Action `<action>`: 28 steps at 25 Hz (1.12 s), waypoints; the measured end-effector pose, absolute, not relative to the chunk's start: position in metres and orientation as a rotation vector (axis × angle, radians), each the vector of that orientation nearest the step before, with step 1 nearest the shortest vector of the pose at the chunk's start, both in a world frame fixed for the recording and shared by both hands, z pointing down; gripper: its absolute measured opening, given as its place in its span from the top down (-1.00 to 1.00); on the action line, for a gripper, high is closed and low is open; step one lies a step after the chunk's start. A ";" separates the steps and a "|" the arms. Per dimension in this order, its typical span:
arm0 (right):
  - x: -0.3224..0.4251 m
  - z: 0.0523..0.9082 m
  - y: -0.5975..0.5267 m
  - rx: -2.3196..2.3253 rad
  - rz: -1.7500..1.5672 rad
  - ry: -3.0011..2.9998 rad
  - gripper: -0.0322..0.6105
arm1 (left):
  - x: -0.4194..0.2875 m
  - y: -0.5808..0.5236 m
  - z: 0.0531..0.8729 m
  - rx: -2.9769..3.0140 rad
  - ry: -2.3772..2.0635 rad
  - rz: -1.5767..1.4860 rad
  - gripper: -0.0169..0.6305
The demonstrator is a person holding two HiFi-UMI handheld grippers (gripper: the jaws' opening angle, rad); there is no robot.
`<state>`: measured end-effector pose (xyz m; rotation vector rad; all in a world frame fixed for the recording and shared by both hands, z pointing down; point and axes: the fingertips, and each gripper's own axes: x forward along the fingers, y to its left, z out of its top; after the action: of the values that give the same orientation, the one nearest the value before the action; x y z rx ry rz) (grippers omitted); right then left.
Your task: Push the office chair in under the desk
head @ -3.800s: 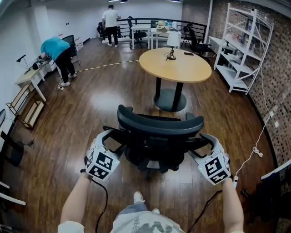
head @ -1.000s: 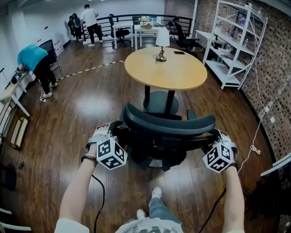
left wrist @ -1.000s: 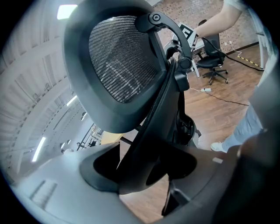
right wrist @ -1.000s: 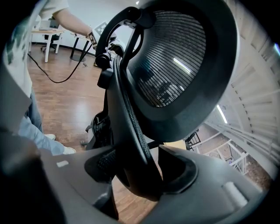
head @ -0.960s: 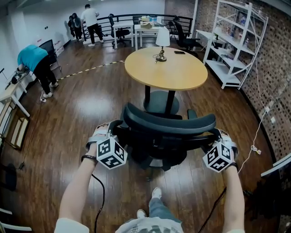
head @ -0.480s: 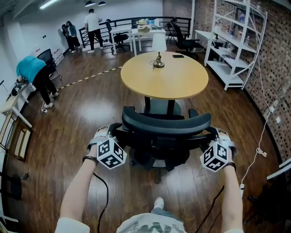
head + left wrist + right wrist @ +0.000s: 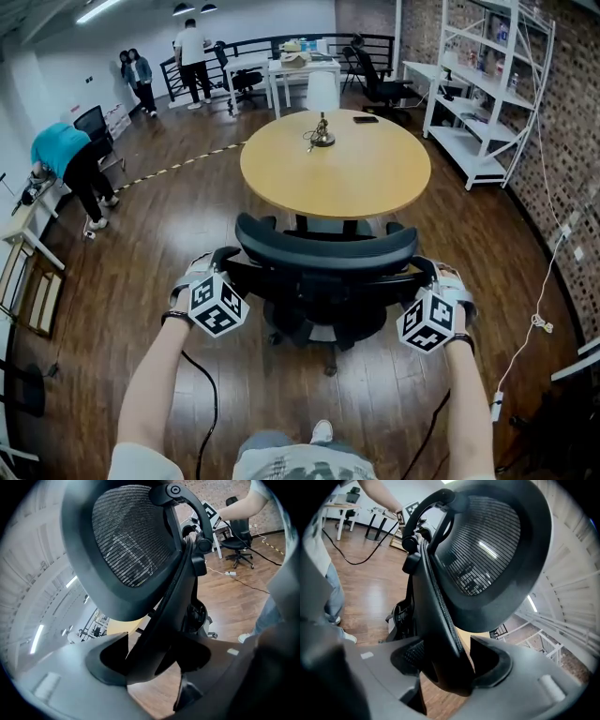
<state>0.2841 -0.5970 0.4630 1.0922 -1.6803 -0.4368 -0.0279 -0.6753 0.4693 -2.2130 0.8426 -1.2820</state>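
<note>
Chair (image 7: 325, 255) — nearer desk (image 7: 361, 178) than a second ago.

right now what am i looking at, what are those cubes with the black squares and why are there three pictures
There is no robot here. A person holds a pair of hand-held tongs in each hand, and the patterned cubes are part of those tongs. The head view comes from a camera on the person's head, looking down. The other two views come from cameras riding on the left tongs and the right tongs, looking along their jaws. Both pairs are clamped on the back of a black chair, one at each side. Just ahead of it stands a round table with a lamp on it.
</note>
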 end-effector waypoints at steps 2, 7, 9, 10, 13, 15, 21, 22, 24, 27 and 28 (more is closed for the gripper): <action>0.286 0.465 -0.607 1.086 -0.425 -1.677 0.10 | -0.027 -0.687 0.469 -2.212 0.838 -1.289 0.00; 0.281 0.464 -0.610 1.099 -0.456 -1.676 0.10 | -0.032 -0.696 0.468 -2.171 0.837 -1.274 0.00; 0.281 0.464 -0.610 1.107 -0.463 -1.674 0.10 | -0.033 -0.699 0.468 -2.148 0.850 -1.259 0.01; 0.280 0.465 -0.610 1.104 -0.459 -1.674 0.10 | -0.033 -0.700 0.468 -2.142 0.851 -1.259 0.01; 0.280 0.467 -0.611 1.092 -0.445 -1.674 0.10 | -0.033 -0.702 0.470 -2.142 0.842 -1.252 0.02; 0.280 0.466 -0.611 1.094 -0.449 -1.674 0.10 | -0.033 -0.702 0.469 -2.142 0.844 -1.241 0.01; 0.288 0.464 -0.612 1.112 -0.463 -1.677 0.07 | -0.023 -0.699 0.468 -2.172 0.858 -1.164 -0.01; 0.290 0.465 -0.610 1.120 -0.464 -1.679 0.06 | -0.021 -0.696 0.469 -2.189 0.856 -1.153 -0.01; 0.289 0.463 -0.609 1.140 -0.471 -1.689 0.03 | -0.020 -0.690 0.470 -2.210 0.858 -1.157 -0.01; 0.284 0.456 -0.607 1.182 -0.462 -1.724 -0.02 | -0.024 -0.683 0.466 -2.217 0.887 -1.179 -0.01; 0.282 0.454 -0.605 1.194 -0.461 -1.736 -0.04 | -0.025 -0.680 0.464 -2.219 0.904 -1.177 -0.01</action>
<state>0.2824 -0.6053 0.4541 1.1935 -1.7363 -0.4607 -0.0254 -0.6805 0.4637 -2.2190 0.9039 -1.1769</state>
